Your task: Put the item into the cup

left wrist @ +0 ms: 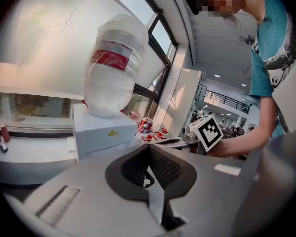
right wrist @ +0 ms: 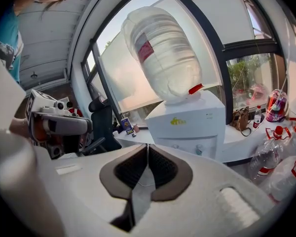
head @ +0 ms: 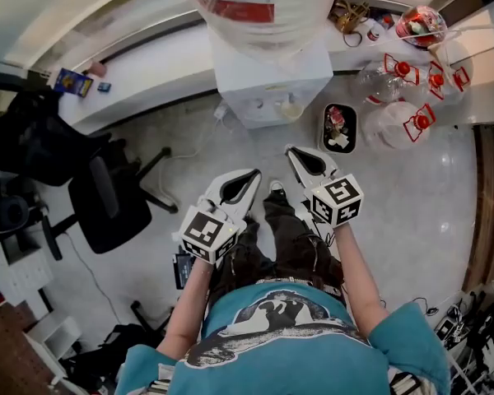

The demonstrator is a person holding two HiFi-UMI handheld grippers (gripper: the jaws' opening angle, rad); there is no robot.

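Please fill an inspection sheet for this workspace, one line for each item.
Surface: grey floor, bare ahead of the person.
Job's things: nothing seen; no cup in any view.
Clutter: black bin with rubbish beside the water dispenser; clear jugs with red handles; blue box on the white ledge.
Grippers: left gripper and right gripper shut, nothing between the jaws.
Cables: thin cable on the floor left of the dispenser; a tangle at lower right.
Surroundings: black office chair at left; large bottle upside down on the dispenser.

Water dispenser (head: 272, 89), office chair (head: 107, 200), perhaps a bin (head: 326, 134).
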